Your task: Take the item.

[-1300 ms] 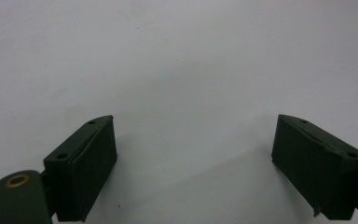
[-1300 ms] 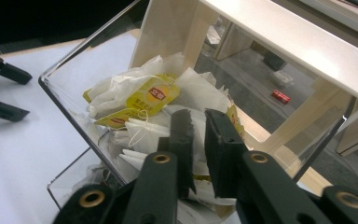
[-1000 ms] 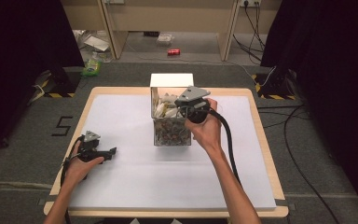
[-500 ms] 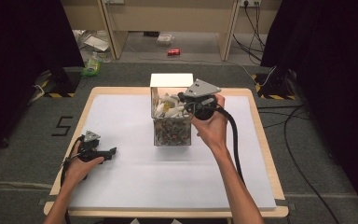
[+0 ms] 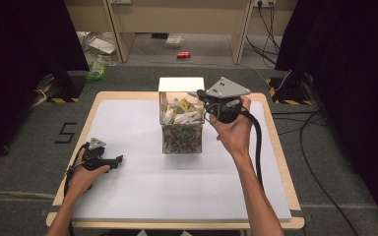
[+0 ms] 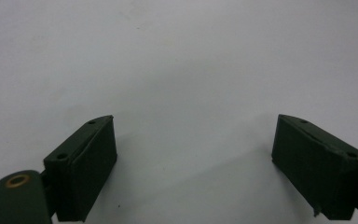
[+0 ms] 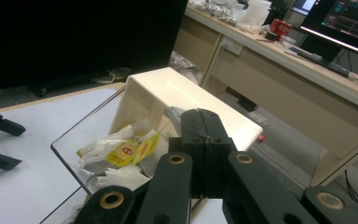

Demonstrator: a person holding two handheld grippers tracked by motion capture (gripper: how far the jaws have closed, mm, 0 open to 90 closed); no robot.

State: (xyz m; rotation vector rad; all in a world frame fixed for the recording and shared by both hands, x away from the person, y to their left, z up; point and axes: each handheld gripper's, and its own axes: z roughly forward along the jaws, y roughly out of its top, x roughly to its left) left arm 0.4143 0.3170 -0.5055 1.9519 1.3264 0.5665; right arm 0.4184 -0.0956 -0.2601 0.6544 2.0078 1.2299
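- Clear-walled box point(image 5: 181, 129) is seen standing mid-table on the white mat point(image 5: 142, 187), with a white panel at its far side; tea bags point(image 5: 179, 115) with yellow tags are piled in it, and a darker fill is seen lower down.
- Right gripper point(image 5: 202, 97) is held at the box's upper right edge. In the right gripper view its jaws are pressed together; whether a tag string or a tea bag is pinched between them cannot be told, as the tips hide the contact.
- Left gripper point(image 5: 117, 160) rests low on the mat at the near left, well apart from the box, its jaws spread and empty.
- Risk: if a string is caught, a sideways pull could drag several tangled tea bags over the rim.
- Risk: the box is unheld by the left gripper, so a snag on its wall could tip or slide it.
- Risk: a thin string could slip from closed jaws unnoticed.
- High view gives the box's place on the table and both hands; the right gripper view alone gives the closed jaws and the yellow tags point(image 7: 130, 151) close up; the left gripper view confirms bare mat between the spread jaws.
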